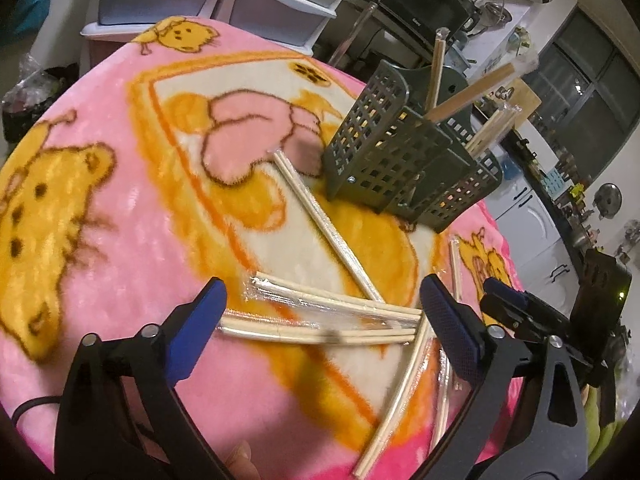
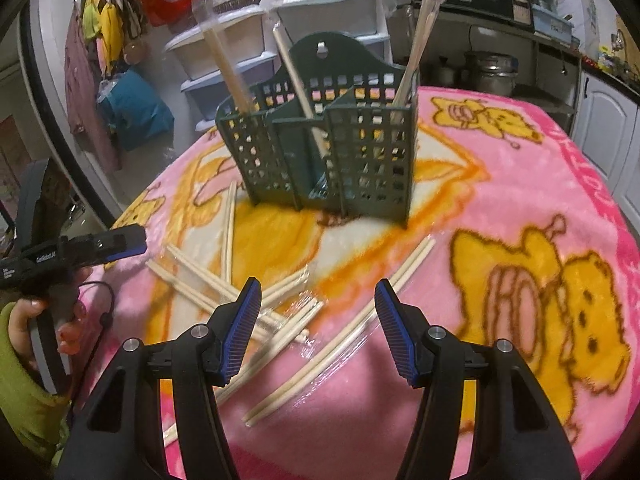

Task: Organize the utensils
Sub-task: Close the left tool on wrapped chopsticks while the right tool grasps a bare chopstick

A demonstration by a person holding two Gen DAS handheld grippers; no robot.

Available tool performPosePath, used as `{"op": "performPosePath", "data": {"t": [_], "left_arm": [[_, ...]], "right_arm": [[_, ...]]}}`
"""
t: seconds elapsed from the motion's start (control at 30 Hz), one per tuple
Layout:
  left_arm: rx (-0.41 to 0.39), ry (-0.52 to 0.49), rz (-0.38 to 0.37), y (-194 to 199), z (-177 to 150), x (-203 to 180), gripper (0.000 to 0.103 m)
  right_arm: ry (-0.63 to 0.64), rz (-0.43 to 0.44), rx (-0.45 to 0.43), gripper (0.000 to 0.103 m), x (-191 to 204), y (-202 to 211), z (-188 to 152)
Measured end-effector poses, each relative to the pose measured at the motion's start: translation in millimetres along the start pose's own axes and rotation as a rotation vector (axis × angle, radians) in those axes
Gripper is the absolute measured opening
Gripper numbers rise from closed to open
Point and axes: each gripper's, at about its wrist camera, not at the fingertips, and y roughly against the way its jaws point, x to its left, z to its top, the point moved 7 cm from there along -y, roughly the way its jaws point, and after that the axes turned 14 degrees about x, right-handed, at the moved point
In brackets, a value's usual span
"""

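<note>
A dark green perforated utensil holder (image 1: pixel 400 160) (image 2: pixel 332 152) stands upright on a pink cartoon blanket (image 1: pixel 120 160) (image 2: pixel 520 200). Several wrapped chopstick pairs (image 1: pixel 436 68) (image 2: pixel 224 56) stick up out of its compartments. More plastic-wrapped chopsticks (image 1: pixel 320 308) (image 2: pixel 336 340) lie crossed on the blanket in front of it. My left gripper (image 1: pixel 323 292) hangs open just above a flat-lying pair, its blue pads touching nothing. My right gripper (image 2: pixel 317 286) is open over another loose pair, with nothing pressed between its pads. Each gripper also shows at the edge of the other's view.
Plastic drawer units (image 1: pixel 160 0) (image 2: pixel 240 52) stand behind the table. A microwave (image 1: pixel 420 4) and kitchen cabinets (image 2: pixel 608 120) line the far side. A hand in a green sleeve (image 2: pixel 24 320) holds the left gripper's handle. The blanket's edge drops off near the bottom.
</note>
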Motion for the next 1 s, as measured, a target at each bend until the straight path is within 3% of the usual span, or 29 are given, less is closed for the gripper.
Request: {"op": "performPosePath", "data": {"t": [0.33,0.7,1.0], "left_arm": [[0.046,0.017,-0.005,-17.4,4.3,7.3,0.063],[0.061,0.026,0.003,-24.2,5.1,11.8,0.052],[0.057,0.04,0.011,-24.9,7.2,15.9,0.036]], "right_arm": [[-0.004,0.047,0.056,0.048,-1.1,-19.0,-0.3],[-0.045,0.123,0.115,0.038,-7.1,-39.5,2.1],[-0.047,0.132,0.109,0.015,-7.9,-38.2,2.5]]}}
